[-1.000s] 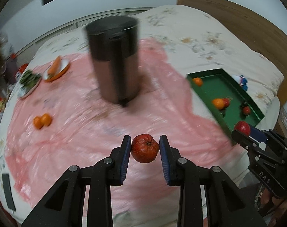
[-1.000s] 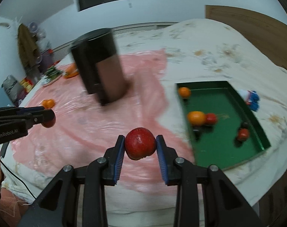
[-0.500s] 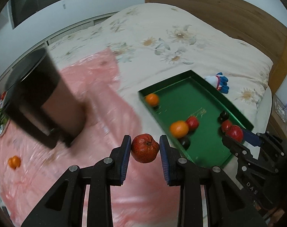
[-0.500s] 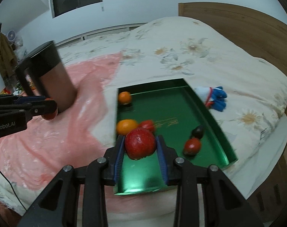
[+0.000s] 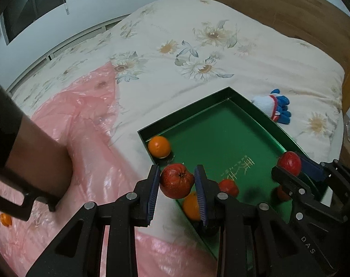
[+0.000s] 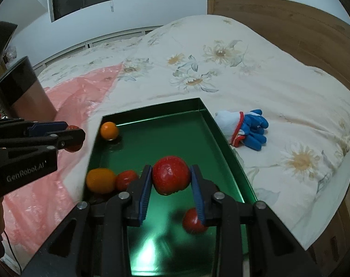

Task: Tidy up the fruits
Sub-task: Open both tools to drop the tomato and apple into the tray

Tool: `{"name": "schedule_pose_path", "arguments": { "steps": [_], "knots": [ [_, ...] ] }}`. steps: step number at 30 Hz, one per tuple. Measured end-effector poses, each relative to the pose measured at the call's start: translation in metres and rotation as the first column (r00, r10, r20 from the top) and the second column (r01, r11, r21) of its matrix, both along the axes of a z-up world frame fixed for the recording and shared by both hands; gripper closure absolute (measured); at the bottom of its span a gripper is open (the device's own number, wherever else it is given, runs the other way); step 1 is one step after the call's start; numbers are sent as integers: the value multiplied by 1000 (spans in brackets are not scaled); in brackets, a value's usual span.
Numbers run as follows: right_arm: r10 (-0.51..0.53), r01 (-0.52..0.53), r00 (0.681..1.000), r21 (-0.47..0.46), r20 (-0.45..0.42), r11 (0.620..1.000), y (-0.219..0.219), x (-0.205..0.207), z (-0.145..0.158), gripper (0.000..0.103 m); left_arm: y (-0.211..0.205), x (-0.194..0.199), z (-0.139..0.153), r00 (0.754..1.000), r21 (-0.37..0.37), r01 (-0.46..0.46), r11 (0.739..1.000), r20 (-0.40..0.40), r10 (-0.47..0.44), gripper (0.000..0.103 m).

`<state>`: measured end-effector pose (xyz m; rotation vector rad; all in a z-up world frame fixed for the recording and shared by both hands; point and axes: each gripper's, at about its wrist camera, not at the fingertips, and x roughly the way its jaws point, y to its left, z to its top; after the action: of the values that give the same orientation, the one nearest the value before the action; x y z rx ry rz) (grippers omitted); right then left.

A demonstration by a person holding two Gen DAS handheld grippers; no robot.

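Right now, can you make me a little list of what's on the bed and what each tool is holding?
left tool: shut on a red fruit
right tool: shut on a red apple, above the tray
tray: green, on the bed
in tray: two oranges, small red fruits
glove: beside the tray
bin: on the pink sheet

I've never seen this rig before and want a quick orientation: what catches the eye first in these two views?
Each hand-held gripper is clamped on a red fruit: the left hand-held gripper holds one over the near corner of the green tray, the right hand-held gripper holds another over the tray's middle. Oranges and small red fruits already lie in the tray, on a floral bed with a pink sheet to its left and a blue-and-white glove to its right.
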<state>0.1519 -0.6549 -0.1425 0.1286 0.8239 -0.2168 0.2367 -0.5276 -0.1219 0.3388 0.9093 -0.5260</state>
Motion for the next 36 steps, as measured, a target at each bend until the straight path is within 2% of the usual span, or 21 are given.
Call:
{"name": "schedule_pose_path", "arguments": {
  "steps": [16,36],
  "knots": [
    [-7,8,998,3,-66,1000,-18,36,-33,103,-37,28,-40,1000,29,-12,1000,-16,13,77],
    [-19,23,989,27,-149,999,-21,46,-55,103,-38,36,-69,997,70,-37,997,-59,41,77]
  ]
}}
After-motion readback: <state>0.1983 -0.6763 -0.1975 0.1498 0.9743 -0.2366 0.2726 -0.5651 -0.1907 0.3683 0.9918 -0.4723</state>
